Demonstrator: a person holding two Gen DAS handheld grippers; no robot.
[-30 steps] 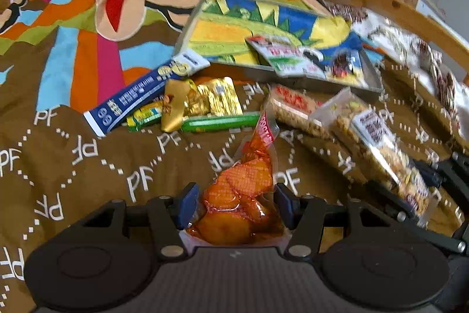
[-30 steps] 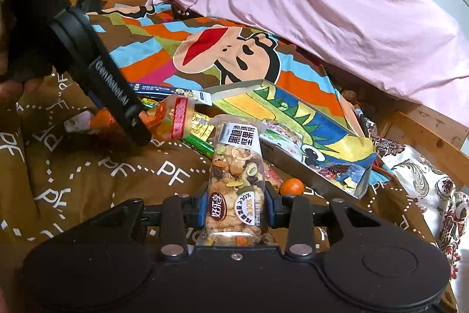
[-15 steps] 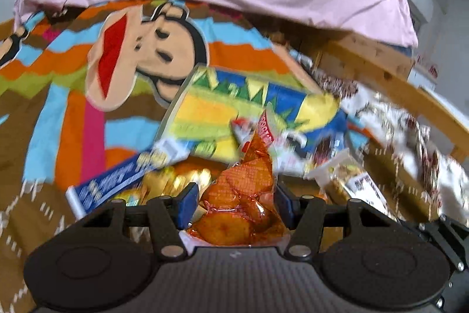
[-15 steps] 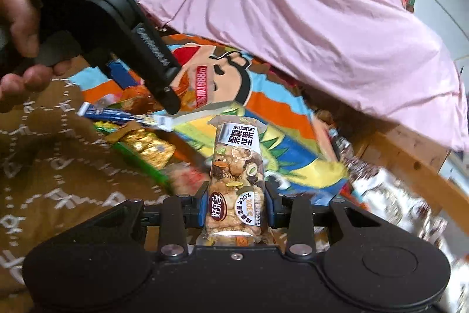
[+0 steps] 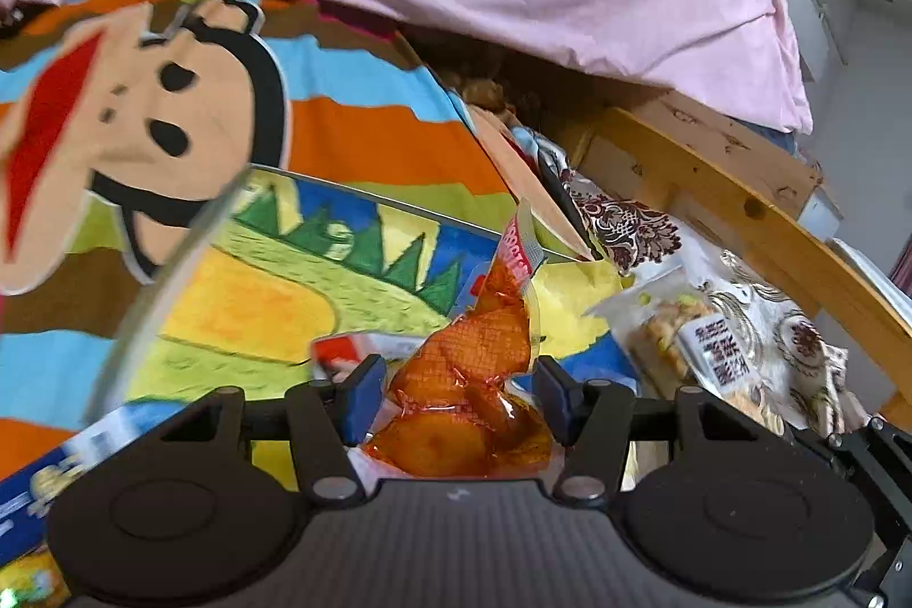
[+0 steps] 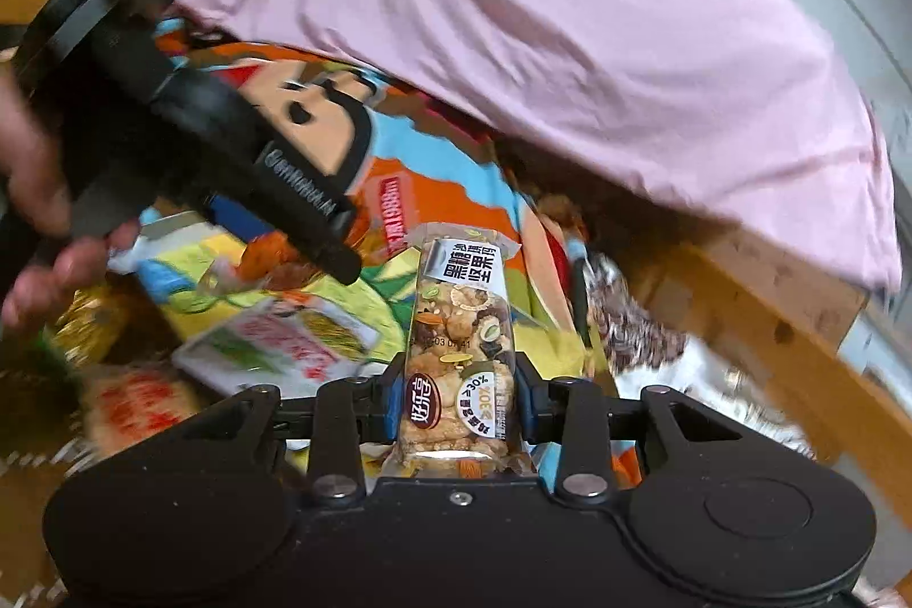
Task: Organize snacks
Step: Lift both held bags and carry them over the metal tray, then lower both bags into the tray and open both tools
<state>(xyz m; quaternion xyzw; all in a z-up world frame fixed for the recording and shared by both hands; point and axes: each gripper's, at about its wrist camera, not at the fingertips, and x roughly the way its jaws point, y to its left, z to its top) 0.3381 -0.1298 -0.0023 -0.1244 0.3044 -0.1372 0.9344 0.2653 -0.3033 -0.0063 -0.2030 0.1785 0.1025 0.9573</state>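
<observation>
Left wrist: orange snack pouch (image 5: 467,380) is pinched in left gripper (image 5: 456,394), now carried over tray (image 5: 171,266) at 10 o'clock. Nut bar (image 6: 459,357) is clamped in right gripper (image 6: 459,405); deposit is judged imminent.

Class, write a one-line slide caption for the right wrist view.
Right gripper clamps a clear nut-bar packet above the colourful tray.

Readable text:
- clear nut-bar wrapper with black-and-white label (image 6: 459,351): "黑糖 坚果" at top, "30%" in white circle, brown oval logo (characters unclear), printed date fragment "-03 07:41".
- black left tool body (image 6: 299,195): "GenRobot.AI", white lettering.
- orange translucent snack pouch (image 5: 473,380): red top strip (image 6: 393,215) with digits, roughly "1988", blurred.
- other packets: print blurred.
</observation>
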